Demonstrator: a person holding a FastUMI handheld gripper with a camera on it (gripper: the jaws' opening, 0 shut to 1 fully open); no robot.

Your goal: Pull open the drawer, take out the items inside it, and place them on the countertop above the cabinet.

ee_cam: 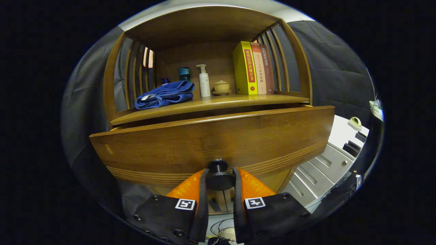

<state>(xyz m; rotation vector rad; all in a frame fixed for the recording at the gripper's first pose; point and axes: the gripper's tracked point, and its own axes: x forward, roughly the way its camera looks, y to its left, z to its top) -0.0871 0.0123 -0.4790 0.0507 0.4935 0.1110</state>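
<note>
My gripper (219,177) is right up close, and its two fingers (203,190) sit one on each side of the round dark knob (219,178). They squeeze it from the left and the right, so the knob is held tight between them.

The knob sticks straight out of the drawer front (211,139), which is the big wide wooden board just past my fingers. The board runs long from side to side, and the knob points back at me. So I think the pull has to go straight back toward me, along the way my fingers point, not sideways and not up.

The drawer looks a little way out, because there is a dark gap between its top edge and the countertop (211,102) above it. I cannot see what is inside (the board is in the way).

Farther back, on the countertop, lie a blue towel (165,95), a white pump bottle (204,81), a small lidded cup (221,86) and some books (253,68) standing up. There is bare wood near the front edge between the towel and the books, and I think that is a good spot for the things.
</note>
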